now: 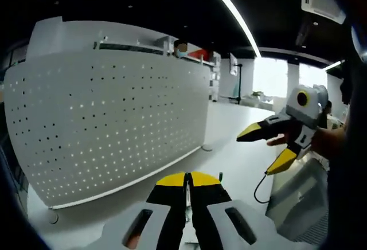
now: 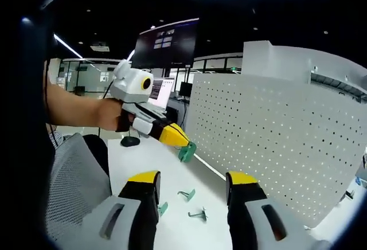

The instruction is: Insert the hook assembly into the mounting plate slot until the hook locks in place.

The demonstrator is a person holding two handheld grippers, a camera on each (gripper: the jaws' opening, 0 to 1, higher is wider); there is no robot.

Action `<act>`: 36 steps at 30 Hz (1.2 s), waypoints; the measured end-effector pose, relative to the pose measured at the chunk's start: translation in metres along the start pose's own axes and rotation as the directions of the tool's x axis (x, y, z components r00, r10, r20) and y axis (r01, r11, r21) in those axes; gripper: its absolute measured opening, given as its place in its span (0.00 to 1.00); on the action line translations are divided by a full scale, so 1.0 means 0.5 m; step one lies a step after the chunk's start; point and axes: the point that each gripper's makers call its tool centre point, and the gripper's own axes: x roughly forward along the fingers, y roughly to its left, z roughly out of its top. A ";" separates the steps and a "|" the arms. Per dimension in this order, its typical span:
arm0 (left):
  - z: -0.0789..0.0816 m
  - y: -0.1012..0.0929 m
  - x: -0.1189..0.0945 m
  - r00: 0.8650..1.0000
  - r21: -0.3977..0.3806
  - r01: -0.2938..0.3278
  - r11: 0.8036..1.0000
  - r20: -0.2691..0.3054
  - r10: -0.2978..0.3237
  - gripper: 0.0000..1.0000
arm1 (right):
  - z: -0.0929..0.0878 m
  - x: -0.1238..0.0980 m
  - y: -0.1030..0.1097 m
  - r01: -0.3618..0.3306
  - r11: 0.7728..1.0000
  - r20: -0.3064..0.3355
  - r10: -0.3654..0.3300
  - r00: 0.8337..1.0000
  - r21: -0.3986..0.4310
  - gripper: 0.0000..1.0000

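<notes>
1. Gripping a small green hook (image 2: pixel 187 151), the left gripper (image 2: pixel 172 136) has its yellow-tipped jaws pressed shut around it; this is seen from the right gripper view, at about ten o'clock from centre.
2. The hook hangs in the air just short of the white pegboard (image 2: pixel 287 141), which serves as the mounting plate; hook and board are apart, so insertion is judged not yet done.
3. Three more green hooks (image 2: pixel 186 194) lie on the white table (image 2: pixel 189 227) near six o'clock.
4. The right gripper (image 1: pixel 274 147) holds nothing, its jaws spread wide, at three o'clock in the left gripper view.
5. Remaining, by judgement: bring the hook to a pegboard slot, push in, lock.
</notes>
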 end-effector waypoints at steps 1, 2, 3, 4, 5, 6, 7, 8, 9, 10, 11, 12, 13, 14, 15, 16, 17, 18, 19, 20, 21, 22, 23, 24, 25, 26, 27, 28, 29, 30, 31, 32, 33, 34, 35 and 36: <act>0.002 -0.001 0.000 1.000 -0.002 0.000 1.000 0.004 0.000 0.01 | 0.001 0.001 -0.001 0.004 1.000 0.000 -0.004 1.000 -0.003 0.40; 0.004 -0.003 0.000 1.000 -0.004 -0.001 1.000 0.006 0.001 0.01 | 0.001 0.002 -0.001 0.009 1.000 -0.001 -0.009 1.000 -0.008 0.40; 0.006 -0.004 0.001 1.000 -0.009 -0.003 1.000 0.008 0.003 0.01 | 0.002 0.003 -0.001 0.014 1.000 -0.001 -0.014 1.000 -0.014 0.39; 0.008 -0.005 0.001 1.000 -0.011 -0.005 1.000 0.011 0.005 0.01 | 0.004 0.003 -0.002 0.017 1.000 0.003 -0.017 1.000 -0.016 0.37; 0.011 -0.008 0.001 1.000 -0.014 -0.006 1.000 0.015 0.006 0.01 | 0.008 0.004 -0.002 0.020 1.000 0.008 -0.020 1.000 -0.015 0.35; 0.013 -0.010 0.001 1.000 -0.015 -0.006 1.000 0.019 0.006 0.01 | 0.010 0.006 -0.002 0.022 1.000 0.011 -0.022 1.000 -0.013 0.34; 0.017 -0.014 0.001 1.000 -0.012 -0.006 1.000 0.023 0.007 0.01 | 0.012 0.008 -0.003 0.025 1.000 0.013 -0.025 1.000 -0.008 0.33; 0.018 -0.015 0.002 1.000 -0.010 -0.007 1.000 0.025 0.007 0.01 | 0.014 0.010 -0.003 0.024 1.000 0.014 -0.024 1.000 -0.004 0.33; 0.020 -0.016 0.002 1.000 -0.011 -0.007 1.000 0.028 0.007 0.01 | 0.017 0.012 -0.004 0.026 1.000 0.017 -0.026 1.000 0.006 0.33; 0.022 -0.018 0.002 0.999 -0.015 -0.007 1.000 0.034 0.007 0.01 | 0.019 0.013 -0.004 0.024 1.000 0.018 -0.024 1.000 0.018 0.33; 0.024 -0.019 0.002 0.999 -0.018 -0.006 1.000 0.040 0.007 0.01 | 0.019 0.014 -0.003 0.019 0.999 0.019 -0.019 1.000 0.033 0.32; 0.026 -0.021 0.001 0.999 -0.022 -0.007 1.000 0.045 0.008 0.01 | 0.021 0.016 -0.003 0.015 0.999 0.019 -0.015 1.000 0.045 0.31; 0.028 -0.022 0.001 0.999 -0.022 -0.010 1.000 0.050 0.011 0.01 | 0.022 0.016 -0.004 0.018 0.999 0.021 -0.019 1.000 0.047 0.30; 0.030 -0.024 0.001 0.998 -0.024 -0.010 1.000 0.055 0.011 0.01 | 0.024 0.018 -0.006 0.025 0.999 0.022 -0.026 0.999 0.049 0.30; 0.031 -0.025 0.001 0.998 -0.025 -0.009 1.000 0.058 0.011 0.01 | 0.025 0.018 -0.006 0.026 0.998 0.023 -0.027 0.999 0.051 0.29; 0.033 -0.026 0.000 0.998 -0.028 -0.010 1.000 0.062 0.012 0.01 | 0.027 0.019 -0.006 0.026 0.998 0.026 -0.027 0.999 0.056 0.28; 0.034 -0.027 0.000 0.998 -0.031 -0.010 0.999 0.065 0.012 0.01 | 0.030 0.020 -0.006 0.027 0.998 0.029 -0.028 0.999 0.061 0.28; 0.035 -0.028 0.000 0.998 -0.034 -0.009 0.999 0.069 0.012 0.01 | 0.032 0.022 -0.007 0.029 0.998 0.030 -0.031 0.999 0.064 0.27; 0.037 -0.027 0.000 0.997 -0.038 -0.013 0.999 0.074 0.015 0.01 | 0.034 0.024 -0.005 0.028 0.997 0.031 -0.030 0.999 0.067 0.26; 0.039 -0.030 0.000 0.997 -0.045 -0.012 0.999 0.079 0.015 0.01 | 0.035 0.025 -0.005 0.029 0.997 0.032 -0.031 0.999 0.068 0.25; 0.041 -0.031 -0.001 0.996 -0.049 -0.011 0.999 0.084 0.015 0.01 | 0.037 0.027 -0.004 0.031 0.997 0.034 -0.033 0.999 0.069 0.25; 0.043 -0.033 -0.001 0.996 -0.051 -0.012 0.999 0.089 0.016 0.01 | 0.040 0.028 -0.004 0.032 0.997 0.036 -0.034 0.999 0.071 0.24; 0.044 -0.034 -0.001 0.996 -0.050 -0.015 0.999 0.091 0.020 0.01 | 0.043 0.030 -0.003 0.032 0.997 0.037 -0.035 0.999 0.075 0.23; 0.045 -0.035 -0.001 0.995 -0.050 -0.017 0.999 0.095 0.021 0.01 | 0.044 0.031 -0.002 0.031 0.997 0.039 -0.034 0.999 0.077 0.22; 0.046 -0.035 -0.002 0.995 -0.052 -0.017 0.999 0.099 0.022 0.01 | 0.047 0.033 -0.001 0.030 0.996 0.041 -0.034 0.999 0.080 0.22; 0.049 -0.037 -0.003 0.994 -0.056 -0.020 0.998 0.107 0.025 0.01 | 0.048 0.034 -0.001 0.033 0.996 0.041 -0.036 0.999 0.080 0.21; 0.051 -0.039 -0.003 0.994 -0.057 -0.019 0.998 0.110 0.025 0.01 | 0.049 0.035 0.000 0.033 0.996 0.041 -0.037 0.998 0.081 0.21; 0.053 -0.040 -0.004 0.993 -0.058 -0.019 0.998 0.113 0.025 0.01 | 0.050 0.035 0.001 0.033 0.996 0.043 -0.036 0.998 0.083 0.21; 0.055 -0.041 -0.004 0.993 -0.056 -0.022 0.998 0.117 0.028 0.01 | 0.052 0.035 -0.001 0.037 0.996 0.047 -0.041 0.998 0.085 0.20; 0.056 -0.042 -0.005 0.992 -0.056 -0.022 0.998 0.119 0.029 0.01 | 0.053 0.036 -0.001 0.037 0.996 0.048 -0.042 0.998 0.086 0.20; 0.058 -0.044 -0.005 0.992 -0.057 -0.021 0.998 0.123 0.028 0.01 | 0.056 0.036 0.000 0.035 0.995 0.053 -0.040 0.998 0.088 0.19; 0.059 -0.045 -0.005 0.992 -0.058 -0.022 0.998 0.124 0.029 0.01 | 0.057 0.036 0.000 0.036 0.996 0.054 -0.041 0.998 0.087 0.18; 0.061 -0.047 -0.006 0.991 -0.058 -0.021 0.998 0.130 0.028 0.01 | 0.057 0.037 0.000 0.039 0.996 0.053 -0.043 0.998 0.086 0.18; 0.063 -0.048 -0.006 0.991 -0.059 -0.019 0.998 0.131 0.027 0.01 | 0.057 0.037 0.001 0.039 0.996 0.053 -0.043 0.998 0.086 0.17; 0.065 -0.050 -0.006 0.991 -0.058 -0.020 0.998 0.135 0.028 0.01 | 0.058 0.037 0.001 0.038 0.995 0.054 -0.043 0.998 0.087 0.16; 0.067 -0.050 -0.006 0.990 -0.058 -0.022 0.998 0.138 0.030 0.01 | 0.060 0.038 0.001 0.038 0.995 0.056 -0.043 0.997 0.087 0.16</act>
